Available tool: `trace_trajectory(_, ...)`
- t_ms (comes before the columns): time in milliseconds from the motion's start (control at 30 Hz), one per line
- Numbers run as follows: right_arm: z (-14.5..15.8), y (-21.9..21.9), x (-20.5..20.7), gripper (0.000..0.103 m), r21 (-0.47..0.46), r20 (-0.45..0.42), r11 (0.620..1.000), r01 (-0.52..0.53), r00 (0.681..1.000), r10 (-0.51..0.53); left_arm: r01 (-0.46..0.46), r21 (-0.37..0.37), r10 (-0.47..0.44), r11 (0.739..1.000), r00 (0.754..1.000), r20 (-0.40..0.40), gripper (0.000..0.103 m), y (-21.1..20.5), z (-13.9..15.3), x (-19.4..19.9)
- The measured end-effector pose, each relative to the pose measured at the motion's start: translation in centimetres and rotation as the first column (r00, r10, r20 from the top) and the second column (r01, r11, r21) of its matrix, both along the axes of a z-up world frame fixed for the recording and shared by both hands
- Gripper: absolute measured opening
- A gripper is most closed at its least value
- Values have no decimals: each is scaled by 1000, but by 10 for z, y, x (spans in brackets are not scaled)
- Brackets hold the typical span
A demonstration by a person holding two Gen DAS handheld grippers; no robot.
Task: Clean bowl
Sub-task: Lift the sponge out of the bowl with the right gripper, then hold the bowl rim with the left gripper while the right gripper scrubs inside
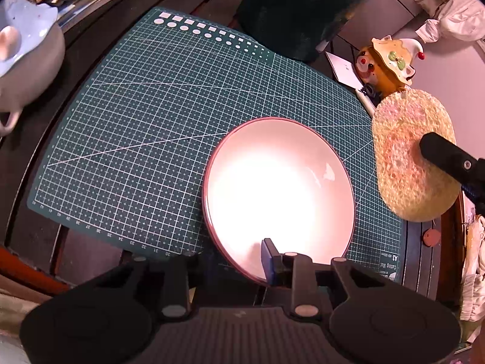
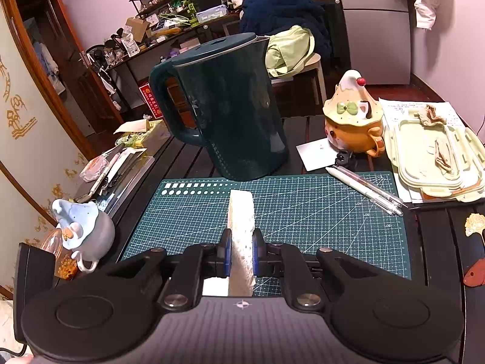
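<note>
A white bowl [image 1: 279, 188] with a dark red rim sits on the green cutting mat [image 1: 151, 121], glaring under the light. My left gripper [image 1: 239, 253] straddles its near rim and is shut on it. The blue right pad [image 1: 268, 261] lies inside the bowl, while the left pad is hidden outside and under the rim. An oval yellow sponge [image 1: 415, 154] hangs in the air just right of the bowl, with one of the right gripper's fingers [image 1: 439, 154] across it. In the right wrist view, my right gripper [image 2: 241, 254] is shut on the sponge [image 2: 241, 215], held edge-on above the mat [image 2: 318, 212].
A dark green kettle [image 2: 224, 115] stands at the mat's far edge. A blue-lidded mug [image 2: 81, 233] sits to the left and an orange mug with a cake lid [image 2: 351, 121] to the right. Pens [image 2: 366, 191] and stacked pale containers [image 2: 436, 157] lie at the right.
</note>
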State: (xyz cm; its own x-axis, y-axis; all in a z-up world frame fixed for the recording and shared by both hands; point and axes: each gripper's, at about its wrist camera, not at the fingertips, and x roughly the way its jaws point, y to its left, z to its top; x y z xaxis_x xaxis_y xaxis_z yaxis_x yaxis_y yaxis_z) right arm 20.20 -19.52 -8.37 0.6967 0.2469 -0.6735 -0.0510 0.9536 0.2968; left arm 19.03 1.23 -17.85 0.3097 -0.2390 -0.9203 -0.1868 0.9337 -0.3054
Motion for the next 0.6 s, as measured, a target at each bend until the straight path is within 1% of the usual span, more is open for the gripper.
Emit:
trace_trajectory(67,0,0,0,12,1,0,1000,0,1000,0,16,33,-17,999,1000,18,28,-5,0,1)
trace_trajectory(200,0,0,0,12,0,-1,1000,-3,1000,3,-18,18,18,1000,1000,18,26,-2,-1,2)
trace_trajectory(267,0,1,0,12,1,-2,1000,-5,1000,5,-8,34,7,999,1000,29,23,-2,1,4)
trace_trajectory(300,0,1,0,12,2,-3,1000,-9,1000,9,-1,46,0,999,999,34,20,-2,1,5)
trace_trajectory(367,1,2,0,12,7,-3,1000,-16,1000,16,5,43,-7,999,1000,25,16,1,2,7)
trace_trajectory(433,1,4,-1,12,14,-5,999,-42,999,42,25,28,-25,999,1000,8,12,7,1,15)
trace_trajectory(500,0,7,-1,12,20,-11,998,-67,998,68,65,10,-65,998,998,2,9,15,0,23)
trace_trajectory(600,-5,14,0,12,13,-33,993,-115,993,115,114,0,-114,993,993,7,9,17,1,26)
